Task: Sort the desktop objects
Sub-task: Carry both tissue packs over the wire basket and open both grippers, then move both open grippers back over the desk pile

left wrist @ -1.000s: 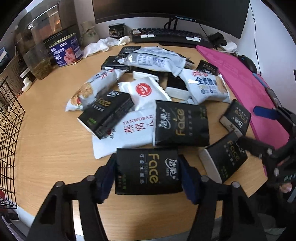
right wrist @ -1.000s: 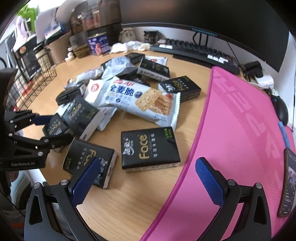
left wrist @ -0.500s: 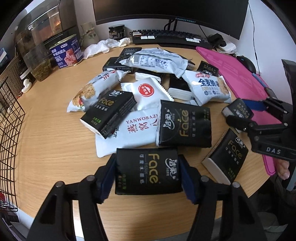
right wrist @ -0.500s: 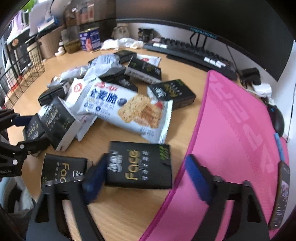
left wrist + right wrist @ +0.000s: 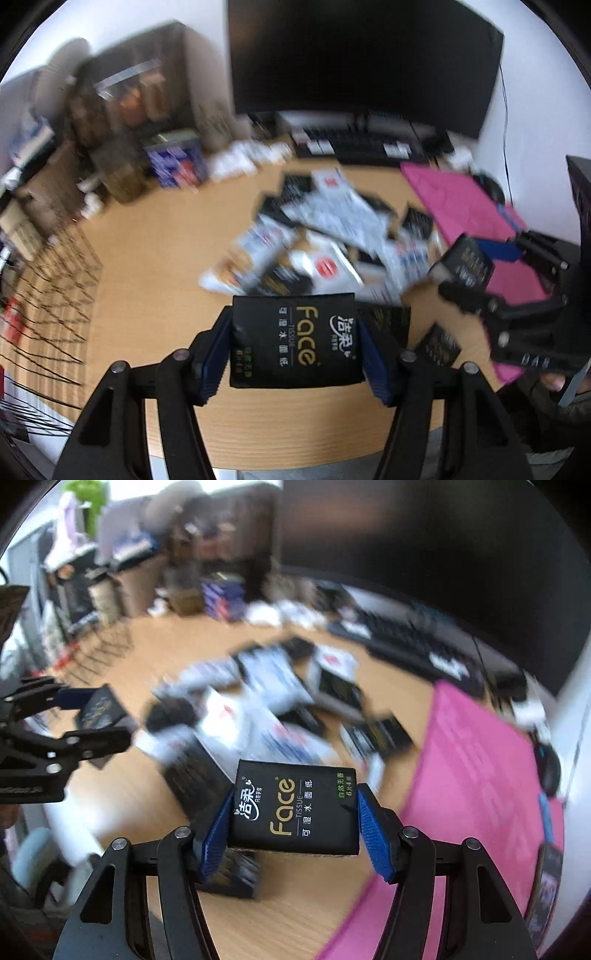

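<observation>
My left gripper (image 5: 293,349) is shut on a black Face tissue pack (image 5: 295,339) and holds it above the wooden desk (image 5: 155,266). In the right wrist view my right gripper (image 5: 293,821) is shut on another black Face tissue pack (image 5: 295,808), also lifted off the desk. Each gripper shows in the other's view: the right one (image 5: 476,269) at the right edge with its pack, the left one (image 5: 92,716) at the left edge with its pack. A blurred heap of black tissue packs and white snack bags (image 5: 325,236) lies on the desk behind.
A pink mat (image 5: 476,782) covers the desk's right side. A keyboard (image 5: 365,142) and a dark monitor (image 5: 362,55) stand at the back. A black wire basket (image 5: 48,295) is at the left, with a blue tin (image 5: 173,162) and jars behind it.
The right gripper closed on a black tissue pack and lifted it off the desk. The left gripper rose with its pack; both views now look higher and are motion-blurred.
</observation>
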`<state>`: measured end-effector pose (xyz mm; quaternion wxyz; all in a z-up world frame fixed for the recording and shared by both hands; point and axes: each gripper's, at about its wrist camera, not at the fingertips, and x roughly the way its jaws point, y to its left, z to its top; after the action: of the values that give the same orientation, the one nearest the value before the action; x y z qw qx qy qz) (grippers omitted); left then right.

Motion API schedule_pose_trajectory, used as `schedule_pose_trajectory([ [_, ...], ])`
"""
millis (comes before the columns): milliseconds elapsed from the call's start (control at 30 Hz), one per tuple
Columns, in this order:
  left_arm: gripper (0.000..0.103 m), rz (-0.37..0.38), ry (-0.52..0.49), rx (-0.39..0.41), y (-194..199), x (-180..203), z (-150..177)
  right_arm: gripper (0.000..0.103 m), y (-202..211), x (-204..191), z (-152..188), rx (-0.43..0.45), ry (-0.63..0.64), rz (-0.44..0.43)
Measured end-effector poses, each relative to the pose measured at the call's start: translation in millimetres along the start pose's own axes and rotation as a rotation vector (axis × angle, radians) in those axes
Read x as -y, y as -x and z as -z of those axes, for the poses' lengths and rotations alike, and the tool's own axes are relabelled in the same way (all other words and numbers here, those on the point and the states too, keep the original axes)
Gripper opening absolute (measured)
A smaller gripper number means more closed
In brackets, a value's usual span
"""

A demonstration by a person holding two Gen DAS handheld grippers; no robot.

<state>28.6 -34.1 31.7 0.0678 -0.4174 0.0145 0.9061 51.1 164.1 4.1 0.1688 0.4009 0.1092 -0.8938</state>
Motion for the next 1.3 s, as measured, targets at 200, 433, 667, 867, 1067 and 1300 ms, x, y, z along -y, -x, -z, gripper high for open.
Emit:
schedule_pose_trajectory([
  [200, 0.068, -0.140, 0.164, 0.121, 60.1, -86.6, -12.1, 0.063, 14.6, -82.8, -77.8, 0.112, 0.174, -0.176],
  [433, 0.068, -0.389, 0.361, 0.135, 94.2, -202.4, 11.9, 0.063, -3.5, -222.7, -166.1, 0.154, 0.333, -0.399],
  [667, 0.069, -0.489, 0.450, 0.083, 89.6, -255.8, 40.3, 0.063, -49.0, -308.8, -198.6, 0.103, 0.393, -0.442],
  [867, 0.070, -0.492, 0.477, 0.074, 86.9, -269.7, 50.0, 0.065, -64.4, -321.9, -202.3, 0.112, 0.403, -0.423],
  [1067, 0.073, -0.438, 0.491, 0.084, 87.5, -268.0, 50.0, 0.073, -65.2, -313.8, -203.2, 0.122, 0.381, -0.410],
  [1300, 0.078, -0.419, 0.427, 0.066, 74.6, -240.7, 38.8, 0.073, -51.8, -289.6, -188.0, 0.117, 0.391, -0.390],
])
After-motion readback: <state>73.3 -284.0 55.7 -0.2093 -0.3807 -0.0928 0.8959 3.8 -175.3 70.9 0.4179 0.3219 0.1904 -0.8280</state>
